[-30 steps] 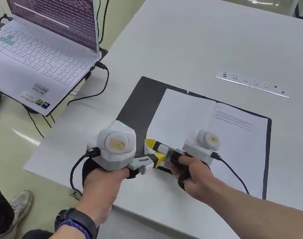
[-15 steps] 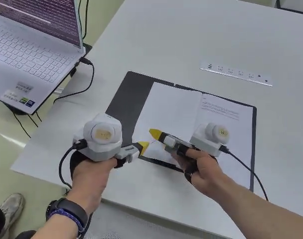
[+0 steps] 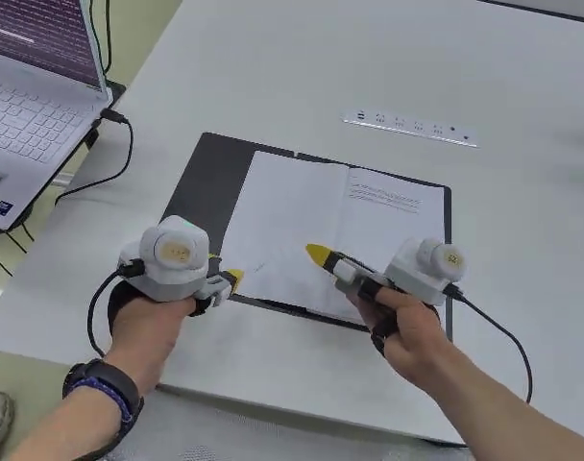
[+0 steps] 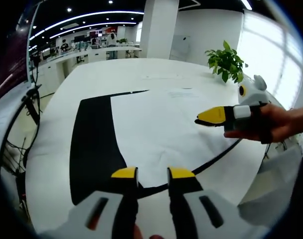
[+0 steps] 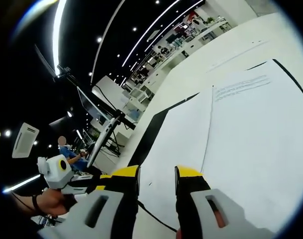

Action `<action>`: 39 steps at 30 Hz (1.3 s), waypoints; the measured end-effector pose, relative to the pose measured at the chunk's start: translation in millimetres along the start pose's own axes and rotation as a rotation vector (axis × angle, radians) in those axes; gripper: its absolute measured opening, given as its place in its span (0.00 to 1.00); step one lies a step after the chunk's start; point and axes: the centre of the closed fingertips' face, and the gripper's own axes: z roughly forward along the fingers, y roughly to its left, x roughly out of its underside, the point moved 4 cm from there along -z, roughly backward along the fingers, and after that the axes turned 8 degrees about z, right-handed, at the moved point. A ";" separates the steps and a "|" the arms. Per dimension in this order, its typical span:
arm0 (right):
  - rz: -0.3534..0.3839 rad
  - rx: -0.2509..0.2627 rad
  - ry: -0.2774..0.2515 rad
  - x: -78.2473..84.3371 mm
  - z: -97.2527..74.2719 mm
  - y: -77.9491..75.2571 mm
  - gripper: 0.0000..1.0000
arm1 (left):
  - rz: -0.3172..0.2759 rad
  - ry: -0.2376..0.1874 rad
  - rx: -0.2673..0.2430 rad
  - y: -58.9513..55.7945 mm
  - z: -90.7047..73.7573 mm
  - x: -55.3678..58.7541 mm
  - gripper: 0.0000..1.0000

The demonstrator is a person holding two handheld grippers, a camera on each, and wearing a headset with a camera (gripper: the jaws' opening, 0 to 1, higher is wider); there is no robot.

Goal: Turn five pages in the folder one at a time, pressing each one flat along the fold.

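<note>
White page lies flat before our fingertips. We hold left gripper and right gripper slightly parted, empty, to pinch it.

White table under open folder, socket strip

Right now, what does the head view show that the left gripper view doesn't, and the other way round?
Head view adds: the left hand wrapped round the white body of the left gripper, and a dark watch on that wrist.

Left gripper view adds: a leafy green potted plant, a white column and ceiling lights in the office behind.

Both share: the open black folder with its white paper pages on the white table, and the yellow-tipped right gripper over the pages.
</note>
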 end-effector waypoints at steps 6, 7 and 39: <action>0.003 0.014 -0.011 0.2 -12.5 -5.7 0.25 | 0.006 0.016 0.001 2.1 8.1 2.7 0.19; 0.003 0.015 -0.010 0.6 -13.7 -6.8 0.25 | 0.008 0.021 0.002 3.0 10.2 3.9 0.19; -0.003 0.035 -0.035 -11.6 -23.6 -29.8 0.16 | 0.040 0.120 -0.032 4.3 28.3 29.5 0.00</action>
